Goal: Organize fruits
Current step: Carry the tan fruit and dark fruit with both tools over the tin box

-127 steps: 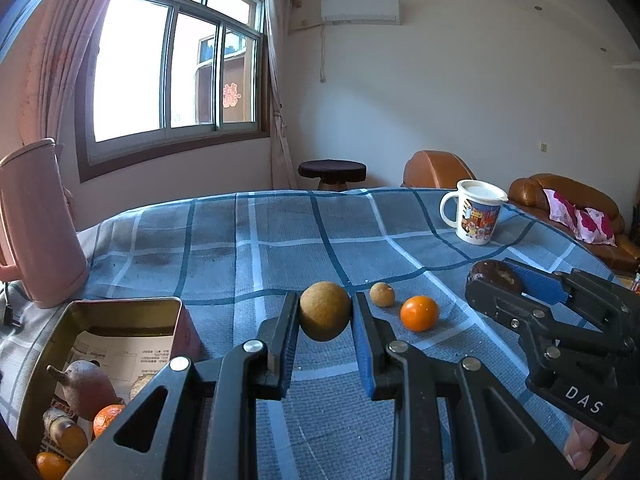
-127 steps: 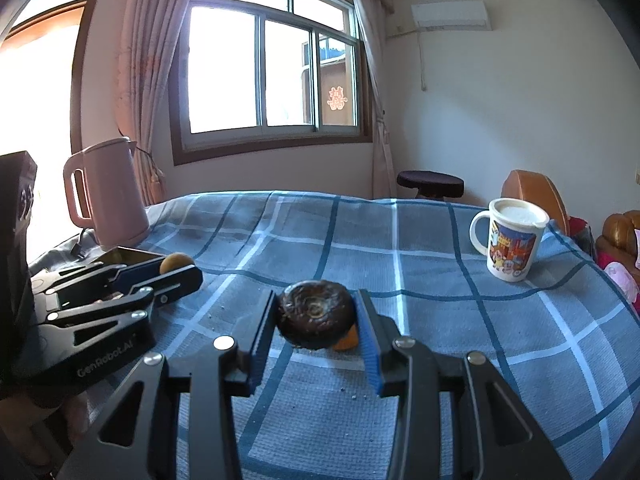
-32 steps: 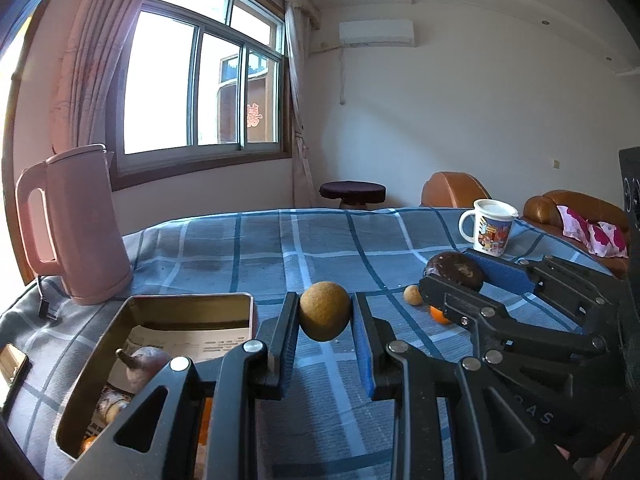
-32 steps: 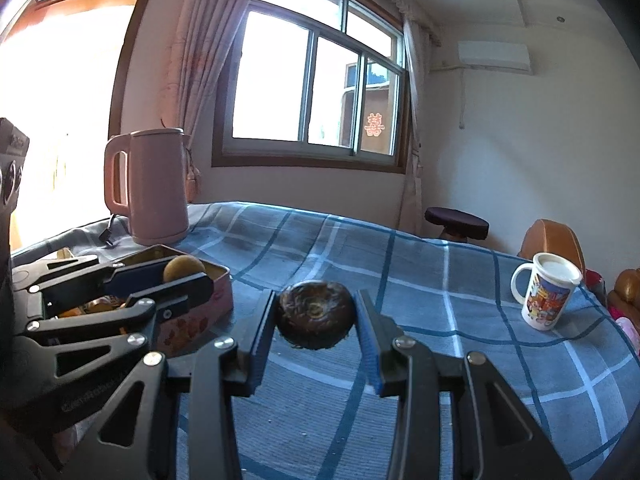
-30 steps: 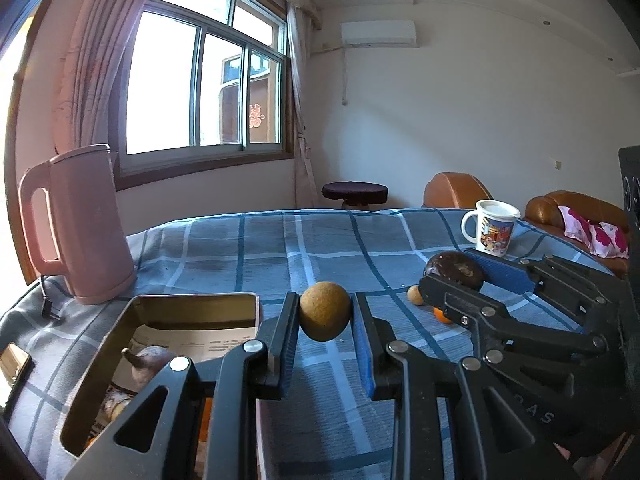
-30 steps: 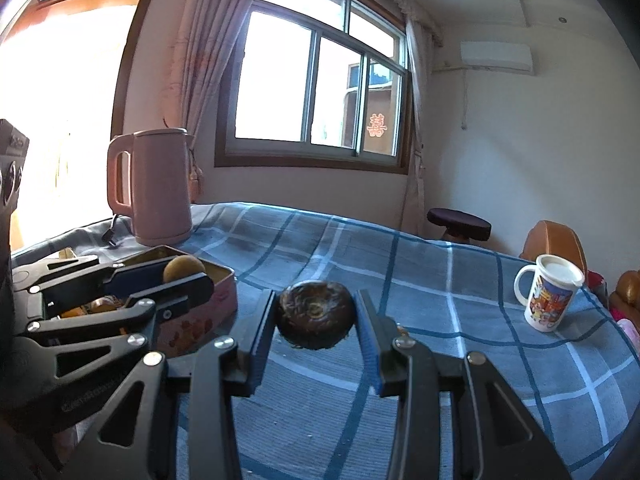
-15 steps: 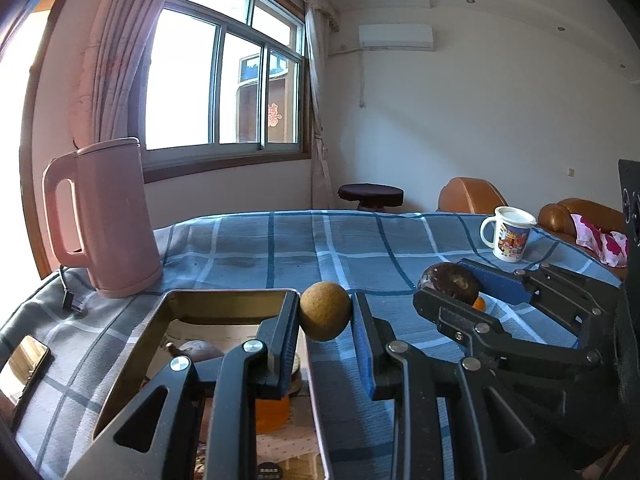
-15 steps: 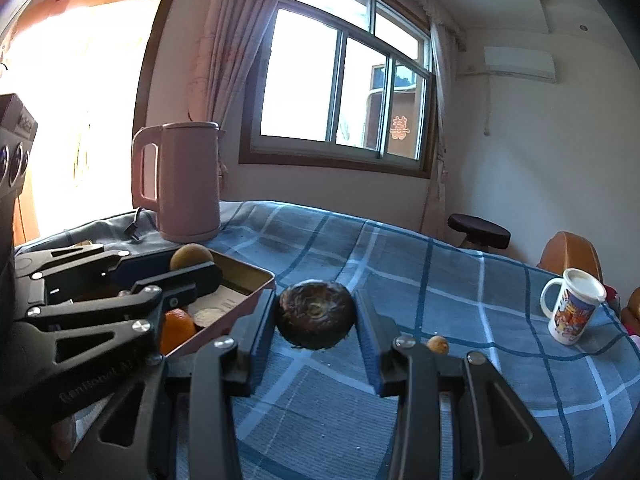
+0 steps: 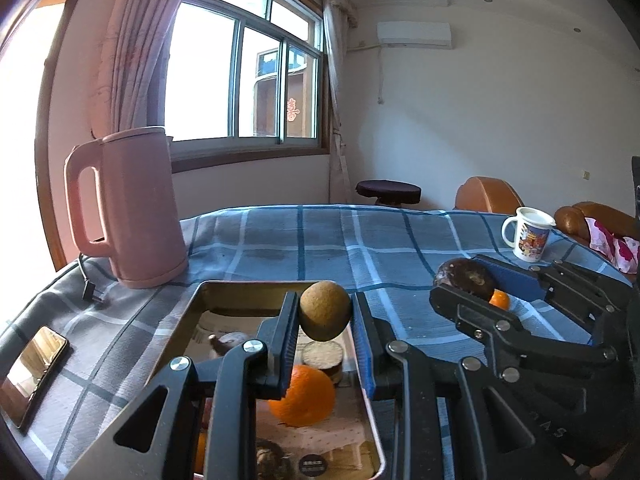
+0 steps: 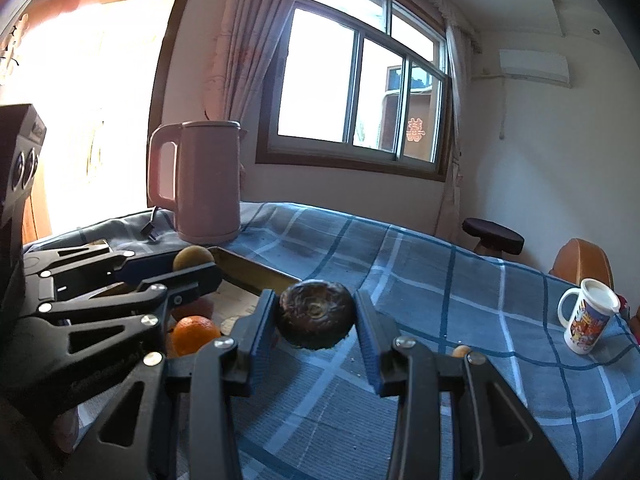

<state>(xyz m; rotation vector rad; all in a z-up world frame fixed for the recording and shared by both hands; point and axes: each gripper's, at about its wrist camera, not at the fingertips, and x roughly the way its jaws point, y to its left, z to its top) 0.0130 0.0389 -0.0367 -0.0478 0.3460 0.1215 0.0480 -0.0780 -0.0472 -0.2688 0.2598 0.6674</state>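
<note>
My left gripper (image 9: 325, 316) is shut on a round tan fruit (image 9: 325, 310) and holds it above the open metal tin (image 9: 244, 289). The tin holds an orange (image 9: 302, 396) and several other fruits. My right gripper (image 10: 316, 316) is shut on a dark purple-brown fruit (image 10: 316, 314), held above the blue checked cloth just right of the tin (image 10: 256, 274). In the left wrist view the right gripper (image 9: 466, 282) sits to the right with its dark fruit (image 9: 464, 279). In the right wrist view the left gripper (image 10: 192, 262) shows at left with the tan fruit (image 10: 192, 257).
A pink kettle (image 9: 128, 208) stands behind the tin on the left. A phone (image 9: 32, 372) lies at the table's left edge. A printed mug (image 9: 528, 238) stands far right. A small orange (image 9: 499, 300) and a small tan fruit (image 10: 460, 351) lie on the cloth.
Both grippers have moved left with their fruits. The left one now hangs over the tin; the right one has come beside the tin's right edge.
</note>
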